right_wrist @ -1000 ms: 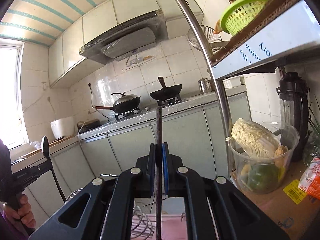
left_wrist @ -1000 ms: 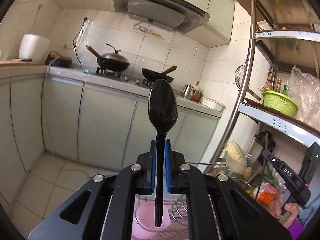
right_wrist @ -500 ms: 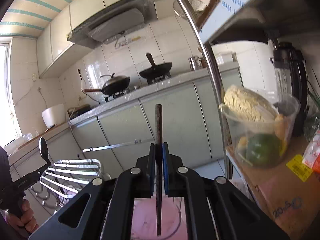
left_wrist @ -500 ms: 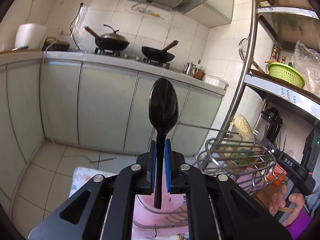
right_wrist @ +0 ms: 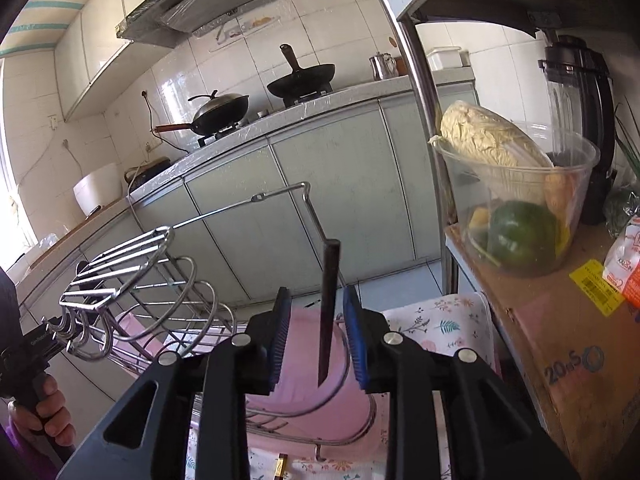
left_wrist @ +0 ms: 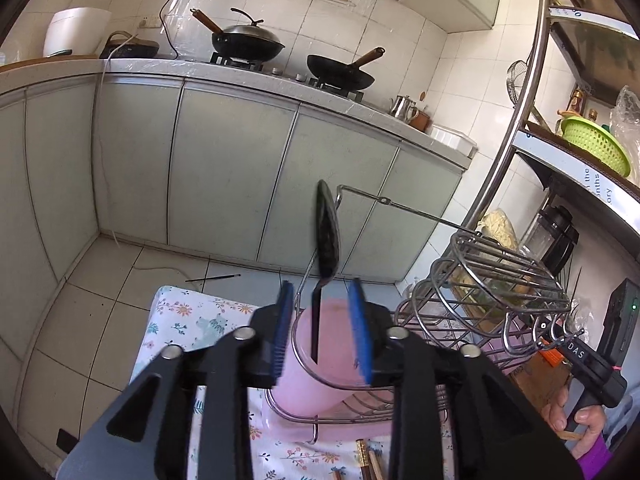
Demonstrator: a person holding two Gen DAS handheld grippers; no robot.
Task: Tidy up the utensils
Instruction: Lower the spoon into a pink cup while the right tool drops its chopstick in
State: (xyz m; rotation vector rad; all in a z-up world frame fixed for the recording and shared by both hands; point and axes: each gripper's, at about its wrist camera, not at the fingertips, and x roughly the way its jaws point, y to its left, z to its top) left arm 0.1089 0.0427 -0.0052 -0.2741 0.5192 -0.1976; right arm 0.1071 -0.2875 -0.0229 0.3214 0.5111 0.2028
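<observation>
In the left wrist view my left gripper (left_wrist: pixel 322 322) is open. A black spoon (left_wrist: pixel 327 236) stands free between the blue pads, handle down in a pink cup (left_wrist: pixel 320 376) held by a wire ring of the metal rack (left_wrist: pixel 496 280). In the right wrist view my right gripper (right_wrist: pixel 318 336) is open. A dark chopstick (right_wrist: pixel 330 300) stands free between its pads, lower end in the pink cup (right_wrist: pixel 304 364). Neither utensil touches the pads.
The rack (right_wrist: pixel 132 276) stands on a floral cloth (left_wrist: pixel 180 320). More chopsticks (left_wrist: pixel 370 460) lie at the cloth's near edge. A shelf with a cardboard box (right_wrist: pixel 560 320) and a vegetable tub (right_wrist: pixel 516 200) is on the right. Kitchen cabinets (left_wrist: pixel 240 168) stand behind.
Both grippers tilted down toward the rack and opened. The spoon and the chopstick left the pads and now stand in the pink cup.
</observation>
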